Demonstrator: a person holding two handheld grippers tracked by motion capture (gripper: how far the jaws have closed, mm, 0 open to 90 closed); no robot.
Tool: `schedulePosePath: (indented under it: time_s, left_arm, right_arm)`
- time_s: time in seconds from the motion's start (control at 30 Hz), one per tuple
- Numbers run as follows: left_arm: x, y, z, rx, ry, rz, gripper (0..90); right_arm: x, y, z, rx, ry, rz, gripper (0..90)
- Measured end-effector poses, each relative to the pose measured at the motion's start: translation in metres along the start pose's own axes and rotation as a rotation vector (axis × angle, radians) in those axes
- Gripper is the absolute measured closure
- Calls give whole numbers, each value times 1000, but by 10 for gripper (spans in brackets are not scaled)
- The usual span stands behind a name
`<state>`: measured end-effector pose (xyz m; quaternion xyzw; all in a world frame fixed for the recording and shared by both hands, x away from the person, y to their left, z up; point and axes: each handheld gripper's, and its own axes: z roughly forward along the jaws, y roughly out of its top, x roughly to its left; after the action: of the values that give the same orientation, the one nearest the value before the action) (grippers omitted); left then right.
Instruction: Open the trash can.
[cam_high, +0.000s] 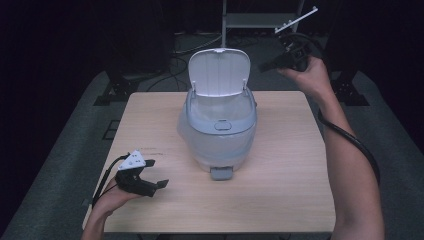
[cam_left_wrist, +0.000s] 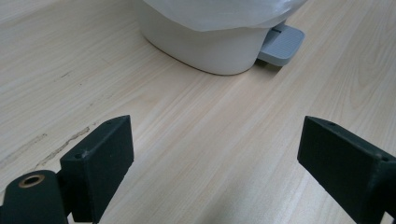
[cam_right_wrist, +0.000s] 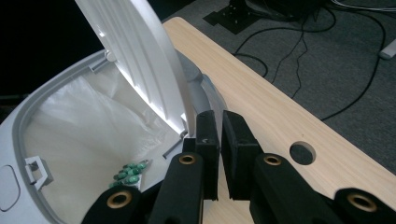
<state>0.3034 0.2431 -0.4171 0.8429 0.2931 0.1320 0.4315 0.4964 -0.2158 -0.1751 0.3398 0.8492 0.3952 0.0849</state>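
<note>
High view: white pedal bin stands at centre frame on the wooden table, lid propped upright, liner bag spilling over the rim, grey foot pedal facing the bottom edge. Left gripper rests at lower left, jaws released and empty, likely parked out of the way. Right gripper hangs at upper right, beside the raised lid. Left gripper view: jaws stand wide at the bottom corners; bin base and pedal sit at top centre, well apart. Right gripper view: jaws clenched together, nothing between them, low centre, just beside the lid's edge; a green blister pack lies in the bag at lower left, presumably just discarded.
</note>
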Motion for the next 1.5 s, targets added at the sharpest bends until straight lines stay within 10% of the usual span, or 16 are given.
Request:
schedulePosePath:
  time_s: [0.9,1.5]
  left_arm:
    - [1,-2,-1,4,-2,-2,98]
    - [2,-3,-1,8,-3,-1,98]
  right_arm:
    - [-2,41,9,-33,-27,10,849]
    - [11,47,7,-66,52,-23,880]
